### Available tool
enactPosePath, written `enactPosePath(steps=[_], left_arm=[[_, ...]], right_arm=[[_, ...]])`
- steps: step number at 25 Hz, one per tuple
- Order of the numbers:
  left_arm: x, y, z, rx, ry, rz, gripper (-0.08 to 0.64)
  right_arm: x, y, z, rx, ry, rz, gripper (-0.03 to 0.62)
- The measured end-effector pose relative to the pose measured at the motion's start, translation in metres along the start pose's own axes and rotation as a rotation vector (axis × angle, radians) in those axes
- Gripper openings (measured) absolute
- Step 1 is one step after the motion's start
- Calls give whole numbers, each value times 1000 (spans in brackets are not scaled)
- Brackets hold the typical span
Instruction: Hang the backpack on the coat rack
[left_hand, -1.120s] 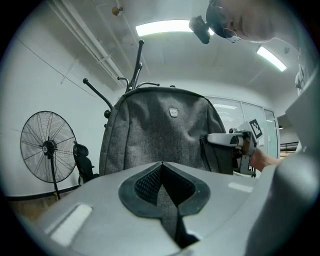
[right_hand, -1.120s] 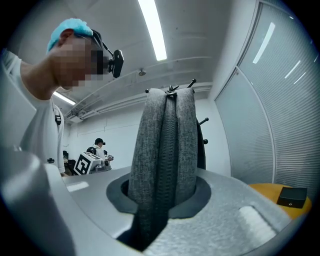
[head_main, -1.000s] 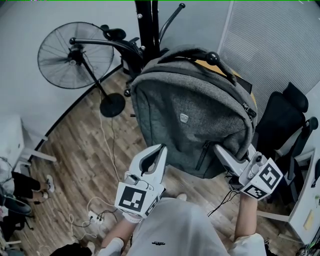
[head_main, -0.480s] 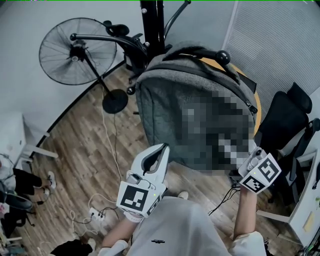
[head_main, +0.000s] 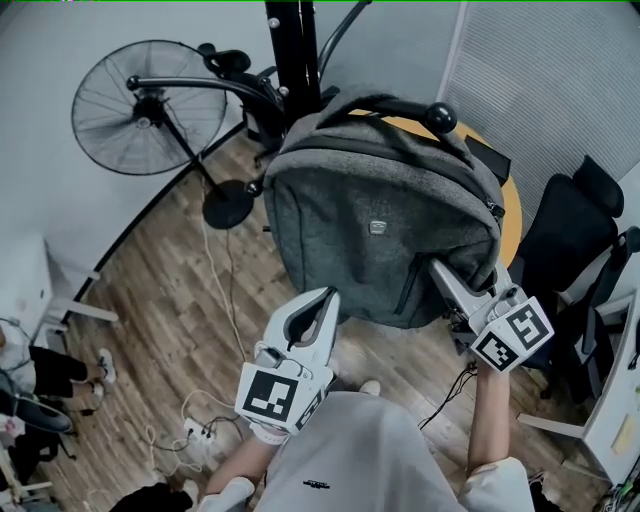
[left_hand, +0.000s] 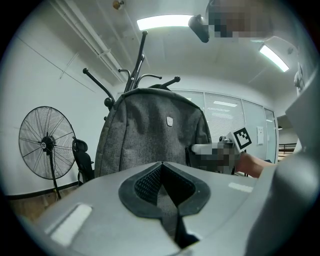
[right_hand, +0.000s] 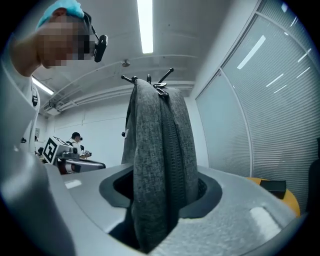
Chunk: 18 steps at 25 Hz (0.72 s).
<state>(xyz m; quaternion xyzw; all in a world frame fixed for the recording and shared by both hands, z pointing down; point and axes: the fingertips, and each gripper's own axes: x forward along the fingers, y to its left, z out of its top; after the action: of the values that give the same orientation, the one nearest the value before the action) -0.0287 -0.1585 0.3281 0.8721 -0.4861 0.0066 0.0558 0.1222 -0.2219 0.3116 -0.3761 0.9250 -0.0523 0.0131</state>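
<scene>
The grey backpack hangs by its top handle on a hook of the black coat rack. My right gripper is at the pack's lower right corner. In the right gripper view the pack's zipped side edge stands between the jaws, which are opening; a dark gap shows on the left side. My left gripper is shut and empty, just below the pack's front. In the left gripper view the backpack hangs upright ahead of it.
A standing fan is left of the rack, its base on the wooden floor. A round yellow table and a black office chair are at the right. A power strip with cables lies at the lower left.
My right gripper has shifted a little at the backpack's lower right corner. The left gripper has kept still, and the backpack hangs as before.
</scene>
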Motion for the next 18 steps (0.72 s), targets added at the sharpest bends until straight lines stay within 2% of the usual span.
enactPosePath(steps=[8,12,16,18], left_arm=[[2,-1,-1,-4,4,-8,18],[4,-3,-2,-7,3,-13,18],[3,-3,-2,-5,1,-14,18],[2,-3,-3,-7,4,-14,18]], right_arm=[[-4,-21,-1,-6,-3,-172,298],[-6,-36,-1,-50,0,-296,347],[-8,-45,-1,-99,30,-407,370],[-11,-50,-1,-141,55,-467,361]])
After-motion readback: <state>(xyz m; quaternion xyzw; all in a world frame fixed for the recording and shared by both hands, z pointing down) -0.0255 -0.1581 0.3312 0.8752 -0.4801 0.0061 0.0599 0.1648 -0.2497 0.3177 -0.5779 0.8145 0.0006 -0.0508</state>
